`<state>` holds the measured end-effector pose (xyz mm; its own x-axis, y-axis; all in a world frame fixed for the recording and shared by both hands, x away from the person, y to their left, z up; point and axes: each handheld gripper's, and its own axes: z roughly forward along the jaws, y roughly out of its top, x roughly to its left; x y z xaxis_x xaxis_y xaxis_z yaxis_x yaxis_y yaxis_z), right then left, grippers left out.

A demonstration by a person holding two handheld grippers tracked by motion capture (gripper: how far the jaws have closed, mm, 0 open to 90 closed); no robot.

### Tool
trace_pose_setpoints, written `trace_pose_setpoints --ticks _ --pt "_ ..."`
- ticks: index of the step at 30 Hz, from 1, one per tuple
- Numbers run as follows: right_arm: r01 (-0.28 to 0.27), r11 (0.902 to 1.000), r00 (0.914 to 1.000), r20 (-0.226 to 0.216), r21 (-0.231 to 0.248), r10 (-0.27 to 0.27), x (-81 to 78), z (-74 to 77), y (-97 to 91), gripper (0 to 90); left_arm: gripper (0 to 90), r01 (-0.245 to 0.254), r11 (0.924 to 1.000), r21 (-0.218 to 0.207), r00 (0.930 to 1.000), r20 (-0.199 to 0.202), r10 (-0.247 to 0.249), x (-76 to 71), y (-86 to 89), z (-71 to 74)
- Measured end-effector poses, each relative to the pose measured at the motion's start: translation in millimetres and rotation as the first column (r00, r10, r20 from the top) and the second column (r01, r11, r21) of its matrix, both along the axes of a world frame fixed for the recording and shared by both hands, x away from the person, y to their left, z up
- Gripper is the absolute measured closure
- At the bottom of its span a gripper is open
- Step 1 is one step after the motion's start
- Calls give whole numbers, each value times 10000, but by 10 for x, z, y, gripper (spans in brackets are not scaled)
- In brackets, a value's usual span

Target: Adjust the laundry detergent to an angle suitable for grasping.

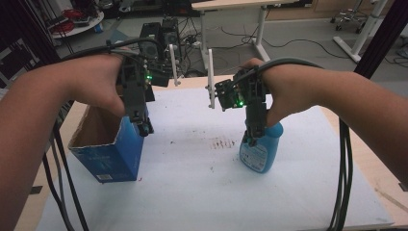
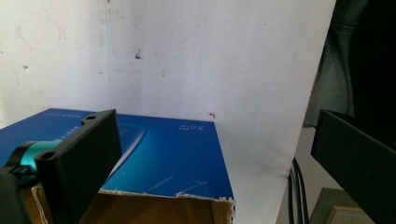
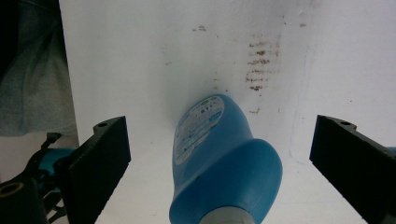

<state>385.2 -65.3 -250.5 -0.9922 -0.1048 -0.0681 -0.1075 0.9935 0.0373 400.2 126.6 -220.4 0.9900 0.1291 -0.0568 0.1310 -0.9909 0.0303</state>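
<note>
**Bottle stands straight under the right claw**

The blue bottle [image 1: 260,153] stands upright at five o'clock on the white mat [image 1: 202,192], neck up between the wide-open right gripper [image 3: 219,154]. Left gripper [image 2: 210,154], equally wide, straddles the blue box [image 1: 113,149] wall at nine o'clock

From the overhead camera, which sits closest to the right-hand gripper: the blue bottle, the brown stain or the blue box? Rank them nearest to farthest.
1. Blue bottle: right under the right gripper, between its open jaws.
2. Brown stain: on the white sheet just left of the bottle.
3. Blue box: far left, under the other gripper.
</note>
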Motion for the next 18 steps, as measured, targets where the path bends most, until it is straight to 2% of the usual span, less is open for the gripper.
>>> trace_pose_setpoints --ticks 7,8,9,10,13,16,18 --pt "-73 10000 9999 76 -8 74 2 2 -18 41 16 44 10000 -42 10000 7 -44 17 -23 -6" --pt "240 9995 9997 -1 -190 -240 -28 10 -19 41 17 21 10000 -16 10000 25 -21 12 -26 -1" --pt "240 9995 9997 -1 -190 -240 -28 10 -19 41 17 21 10000 -16 10000 25 -21 12 -26 -1" --pt "-70 10000 10000 69 -13 70 -15 11 -12 41 16 17 10000 -31 10000 6 -17 6 -29 0" --pt "36 9999 10000 52 -99 -35 -34 35 -11 41 16 69 10000 -46 10000 -13 -69 -8 -33 8" --pt "-29 9999 9999 98 98 28 -20 55 -21 41 17 84 9999 -109 10000 -30 -85 -4 -26 16" --pt "-2 10000 9999 106 58 2 -18 60 -25 41 16 54 9999 -121 10000 -16 -54 -4 -17 15"
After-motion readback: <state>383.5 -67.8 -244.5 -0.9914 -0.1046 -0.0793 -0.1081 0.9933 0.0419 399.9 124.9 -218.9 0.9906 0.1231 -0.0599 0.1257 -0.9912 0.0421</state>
